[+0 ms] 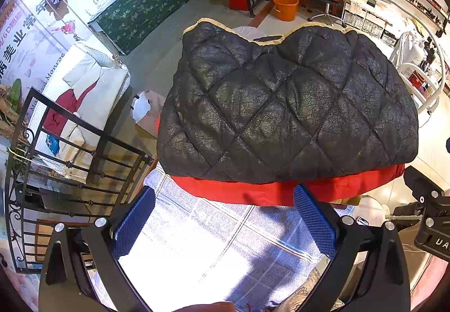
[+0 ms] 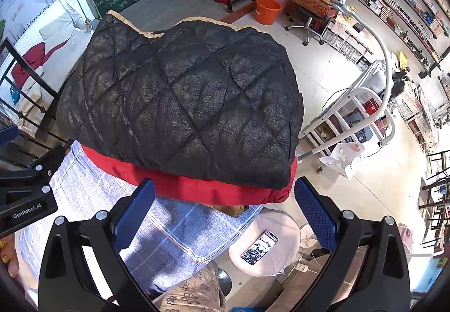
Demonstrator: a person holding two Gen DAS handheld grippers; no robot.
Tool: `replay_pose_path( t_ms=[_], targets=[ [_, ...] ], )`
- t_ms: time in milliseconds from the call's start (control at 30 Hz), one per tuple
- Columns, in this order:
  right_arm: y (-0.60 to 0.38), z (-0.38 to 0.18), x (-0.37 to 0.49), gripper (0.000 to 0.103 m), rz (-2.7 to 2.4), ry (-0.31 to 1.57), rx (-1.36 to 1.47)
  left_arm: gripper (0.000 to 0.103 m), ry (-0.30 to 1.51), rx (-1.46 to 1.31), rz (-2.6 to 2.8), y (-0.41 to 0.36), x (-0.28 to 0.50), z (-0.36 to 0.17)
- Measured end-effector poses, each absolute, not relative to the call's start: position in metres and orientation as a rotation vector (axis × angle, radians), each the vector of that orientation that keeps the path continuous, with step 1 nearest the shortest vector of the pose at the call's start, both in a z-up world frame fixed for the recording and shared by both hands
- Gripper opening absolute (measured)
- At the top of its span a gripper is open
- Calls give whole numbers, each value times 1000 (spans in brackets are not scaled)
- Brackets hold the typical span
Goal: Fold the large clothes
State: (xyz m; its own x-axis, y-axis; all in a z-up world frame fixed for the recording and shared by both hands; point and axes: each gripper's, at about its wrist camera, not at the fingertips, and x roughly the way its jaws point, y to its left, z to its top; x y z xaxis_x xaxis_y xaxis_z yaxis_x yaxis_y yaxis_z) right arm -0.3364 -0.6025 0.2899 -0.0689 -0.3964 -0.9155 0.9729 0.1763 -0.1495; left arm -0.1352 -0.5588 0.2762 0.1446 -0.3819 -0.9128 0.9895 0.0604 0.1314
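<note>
Left gripper (image 1: 223, 216): black plastic arms, 2 blue dimpled pads, silver screws.
Right gripper (image 2: 225, 210): same build; "GenRobot.AI" on the neighbouring body.

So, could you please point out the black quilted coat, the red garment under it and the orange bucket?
black quilted coat (image 1: 281, 103), left wrist view, centre of quilting.
red garment (image 2: 197, 188), right wrist view, exposed front edge.
orange bucket (image 1: 285, 6), left wrist view, side wall.

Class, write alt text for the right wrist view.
A folded black quilted jacket lies on a red garment atop a blue checked cloth. The open right gripper hovers before it, holding nothing; the left gripper shows at the left edge.
</note>
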Motion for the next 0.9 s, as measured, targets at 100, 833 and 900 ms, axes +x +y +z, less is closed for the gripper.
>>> replay_pose_path(
  t_ms=[100,833,900],
  targets=[
    [-603,290,-335,98,-1303,1079,710,97,826,958,-1246,-557,-136,277],
    [-608,281,-330,98,-1315,1025,728,97,844,866,-1205,-546,-131,266],
    [-609,283,-331,98,-1316,1015,726,97,848,858,-1202,-546,-129,267]
  ],
)
